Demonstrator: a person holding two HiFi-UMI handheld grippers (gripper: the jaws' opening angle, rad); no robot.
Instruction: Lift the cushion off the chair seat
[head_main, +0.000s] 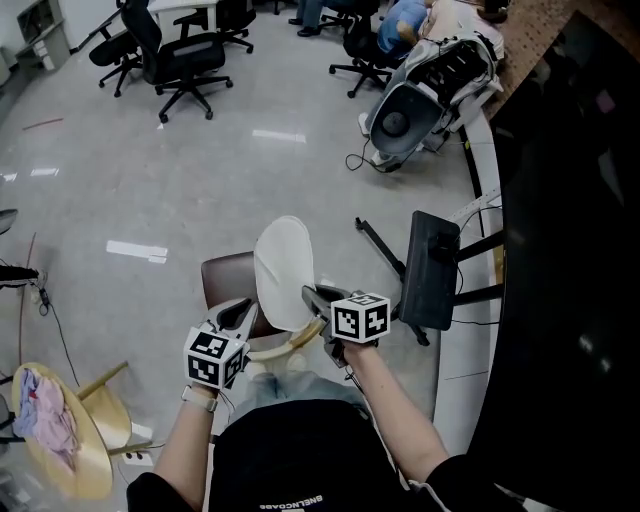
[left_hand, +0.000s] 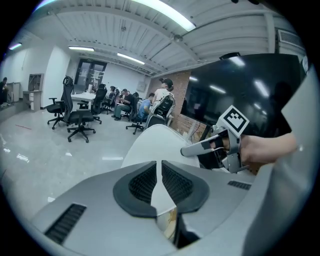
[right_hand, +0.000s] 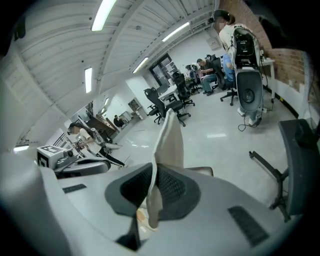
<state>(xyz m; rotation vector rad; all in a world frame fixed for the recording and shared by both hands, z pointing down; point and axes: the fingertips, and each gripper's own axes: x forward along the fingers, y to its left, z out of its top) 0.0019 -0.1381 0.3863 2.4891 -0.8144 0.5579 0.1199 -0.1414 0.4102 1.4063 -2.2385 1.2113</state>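
**Both grippers clamped on the cushion, held on edge over the seat**

Far out at eight o'clock in my head view sits a pale wooden stool (head_main: 95, 425) with a pink cloth (head_main: 42, 412) draped over it, well apart from where I am working.

My left gripper (head_main: 248, 318) comes next, at about seven o'clock from the cushion (head_main: 283, 268). In the left gripper view its jaws (left_hand: 161, 186) are pressed together on the cushion's (left_hand: 159, 142) thin near edge, with the pale fabric pinched between the ribbed pads.

The cushion is a cream oval, stood up on edge, its free end pointing to twelve o'clock. The brown chair seat (head_main: 224, 281) shows beside it at nine o'clock, lower down. I cannot tell whether the cushion's near edge touches the seat.

My right gripper (head_main: 312, 298) bites the same cushion from five o'clock. In the right gripper view its jaws (right_hand: 153, 189) are closed on the fabric, and the cushion (right_hand: 170, 136) rises nearly upright from between the pads, with a sliver of the seat (right_hand: 201, 171) at three o'clock of it. From the left gripper view that gripper (left_hand: 192, 149) reaches in from three o'clock.

Just beyond my right hand, at three o'clock, stands a black panel (head_main: 432, 268) on a stand, and a large dark screen (head_main: 570, 250) fills the right edge.
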